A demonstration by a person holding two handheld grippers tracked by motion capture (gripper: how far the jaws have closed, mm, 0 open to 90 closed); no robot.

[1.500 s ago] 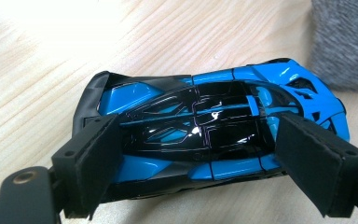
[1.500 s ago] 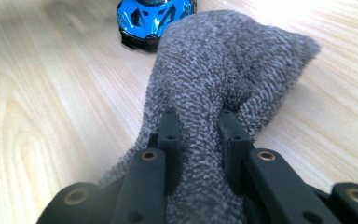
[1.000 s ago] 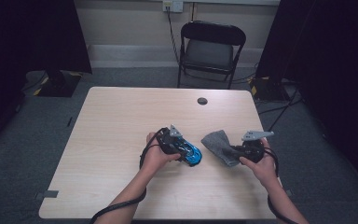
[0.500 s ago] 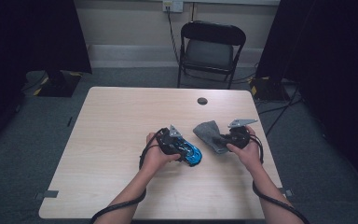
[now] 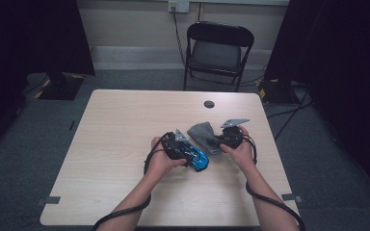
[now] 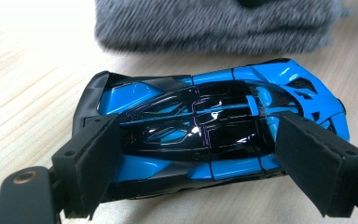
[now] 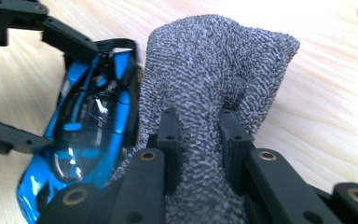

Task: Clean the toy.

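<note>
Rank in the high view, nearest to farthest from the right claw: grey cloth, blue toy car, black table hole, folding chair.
1. grey cloth: gripped by the right claw.
2. blue toy car: just left, in the left claw.
3. black table hole: far table edge.
4. folding chair: beyond the table.

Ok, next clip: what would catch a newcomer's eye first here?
The glossy blue and black toy car, lying on the pale table a little right of centre, clamped across its body by the left gripper. Right beside it, the right gripper is shut on a bunched grey cloth, which reaches the car's side. Behind the table stands a dark folding chair.
</note>
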